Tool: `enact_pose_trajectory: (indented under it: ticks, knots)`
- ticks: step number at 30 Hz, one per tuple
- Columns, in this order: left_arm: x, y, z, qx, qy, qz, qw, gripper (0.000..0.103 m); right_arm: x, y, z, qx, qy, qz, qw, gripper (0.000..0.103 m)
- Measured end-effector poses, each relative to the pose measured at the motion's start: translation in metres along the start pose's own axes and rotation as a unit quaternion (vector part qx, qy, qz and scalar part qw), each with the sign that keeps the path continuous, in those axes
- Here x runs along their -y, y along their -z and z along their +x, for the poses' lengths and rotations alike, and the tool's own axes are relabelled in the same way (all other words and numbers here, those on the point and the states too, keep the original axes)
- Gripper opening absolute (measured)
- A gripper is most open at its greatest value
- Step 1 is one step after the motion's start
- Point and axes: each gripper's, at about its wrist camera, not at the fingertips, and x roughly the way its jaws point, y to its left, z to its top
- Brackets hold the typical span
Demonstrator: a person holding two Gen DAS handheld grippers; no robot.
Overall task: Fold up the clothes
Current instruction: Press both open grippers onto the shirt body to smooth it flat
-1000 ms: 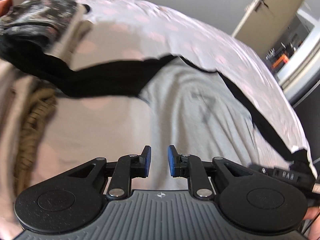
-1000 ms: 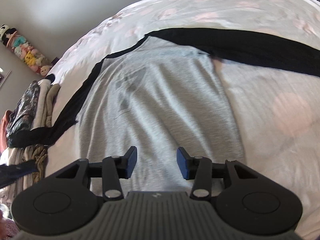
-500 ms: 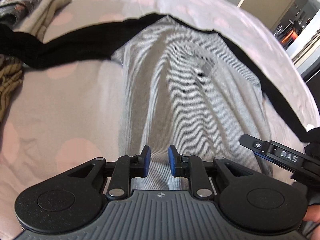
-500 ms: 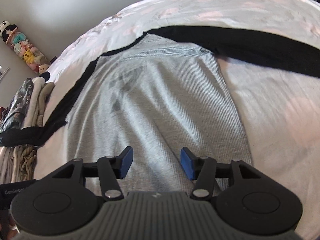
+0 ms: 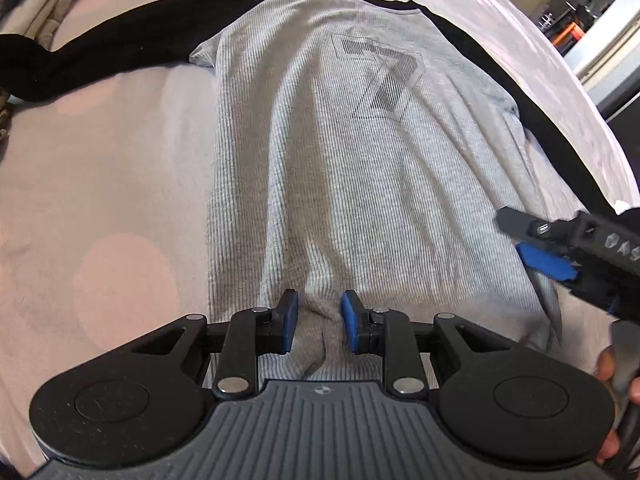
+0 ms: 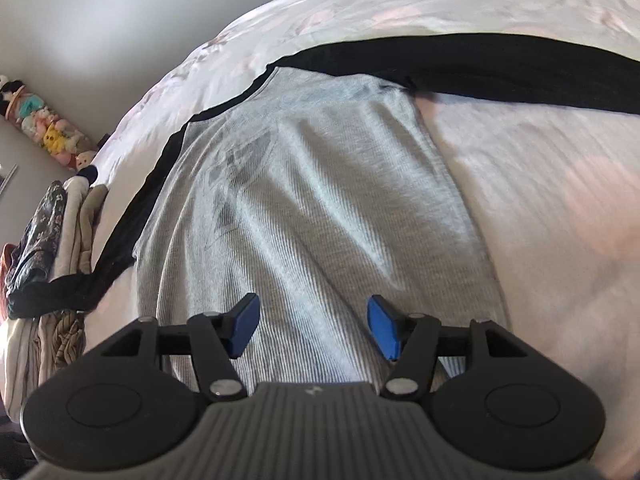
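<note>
While both jaws widen, shirt [image 5: 320, 184] hem bunched between left gripper [image 5: 319, 322], right gripper [image 6: 314, 326] released above it

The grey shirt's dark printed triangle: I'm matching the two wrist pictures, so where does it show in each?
Left wrist: printed triangle sits upper middle-right, sharp, on the grey shirt.
Right wrist: printed triangle sits left of centre, faint and blurred.
Shared landmark: the black sleeve reaching toward the pile of clothes, at the left in both.
</note>
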Motion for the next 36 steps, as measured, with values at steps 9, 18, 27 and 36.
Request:
enact_pose_trajectory:
  ticks: [9,18,27,36]
  knots:
    - [-0.023,0.009,-0.008,-0.037,0.050,0.016,0.9979,0.022,-0.022,0.002,-0.027,0.019,0.095,-0.038,0.995,0.066]
    - [-0.050,0.011,-0.005,-0.051,0.114,0.007,0.9922,0.022,-0.019,0.003,0.013,-0.113,0.234,-0.021,0.965,0.068]
    - [-0.056,0.005,0.003,-0.066,0.145,0.038,0.9864,0.023,-0.032,0.005,0.036,-0.196,0.305,-0.054,0.930,0.070]
    - [-0.050,0.006,-0.004,-0.070,0.132,0.075,0.9859,0.023,-0.022,0.007,0.024,-0.225,0.295,-0.067,0.926,0.071]
